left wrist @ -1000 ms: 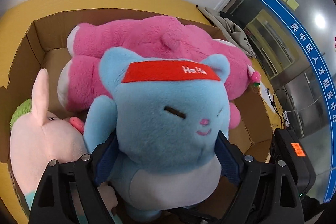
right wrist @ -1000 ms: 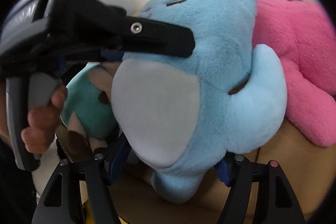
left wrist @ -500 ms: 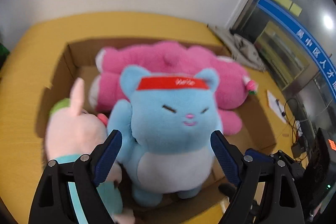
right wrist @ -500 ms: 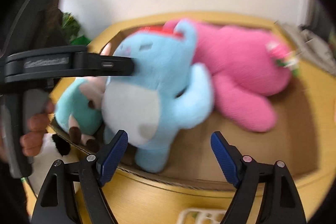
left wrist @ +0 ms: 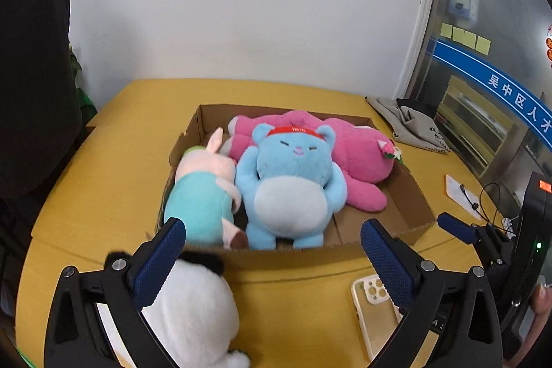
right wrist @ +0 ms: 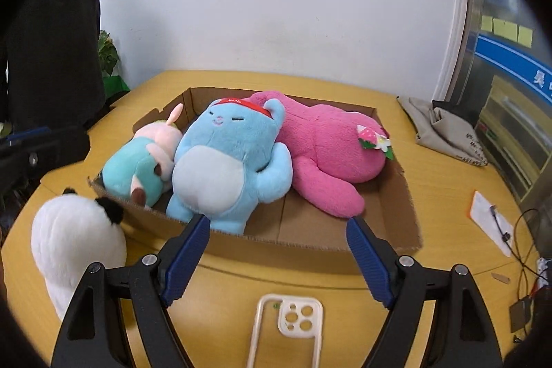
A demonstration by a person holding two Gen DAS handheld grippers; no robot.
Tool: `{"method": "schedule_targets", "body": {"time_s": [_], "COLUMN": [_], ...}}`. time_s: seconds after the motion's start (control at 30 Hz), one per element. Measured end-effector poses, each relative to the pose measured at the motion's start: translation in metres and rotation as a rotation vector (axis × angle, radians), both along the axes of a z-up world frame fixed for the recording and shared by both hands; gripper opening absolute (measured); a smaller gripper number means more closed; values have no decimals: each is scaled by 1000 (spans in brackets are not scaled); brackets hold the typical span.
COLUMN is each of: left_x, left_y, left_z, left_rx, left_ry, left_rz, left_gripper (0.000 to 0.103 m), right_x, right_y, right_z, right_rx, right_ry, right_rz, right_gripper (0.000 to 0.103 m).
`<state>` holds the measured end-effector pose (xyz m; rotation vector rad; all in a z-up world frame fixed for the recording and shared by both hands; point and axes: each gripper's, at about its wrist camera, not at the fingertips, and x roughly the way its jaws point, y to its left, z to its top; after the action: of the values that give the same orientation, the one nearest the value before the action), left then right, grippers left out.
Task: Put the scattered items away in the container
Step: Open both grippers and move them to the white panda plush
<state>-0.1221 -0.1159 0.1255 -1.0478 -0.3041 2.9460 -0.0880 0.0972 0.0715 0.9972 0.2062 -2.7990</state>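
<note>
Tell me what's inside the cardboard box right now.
Three plush toys lie in the cardboard box: a blue cat, a pink plush behind it and a teal-and-pink one alongside. The box floor beneath them is mostly covered.

We count three plush toys inside one cardboard box (right wrist: 310,245): pink (right wrist: 331,140), blue (right wrist: 227,157) and teal (right wrist: 138,168). Outside the box, we see one white plush (right wrist: 76,240) and one phone case (right wrist: 289,326).

Left gripper (left wrist: 269,259) opening, right gripper (right wrist: 277,250) agape.
</note>
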Motion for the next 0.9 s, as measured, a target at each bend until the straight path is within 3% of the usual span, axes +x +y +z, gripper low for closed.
{"method": "schedule_targets", "body": {"time_s": [0.1,0.33,0.9], "left_x": [13,27,26], "left_y": [6,24,49], "left_z": [-1,3,-4], "left_rx": [22,-17,-44], "left_ry": [7,22,-1], "left_rz": [0,-6,-32], "left_gripper": [103,103,103], "right_x": [8,23,25], "right_y": [2,9,22], "right_z": [0,1,-6], "right_rx": [3,6,-8], "right_ry": [8,24,9], "right_rz": [-4,-6,-23], "right_gripper": [82,82,82]}}
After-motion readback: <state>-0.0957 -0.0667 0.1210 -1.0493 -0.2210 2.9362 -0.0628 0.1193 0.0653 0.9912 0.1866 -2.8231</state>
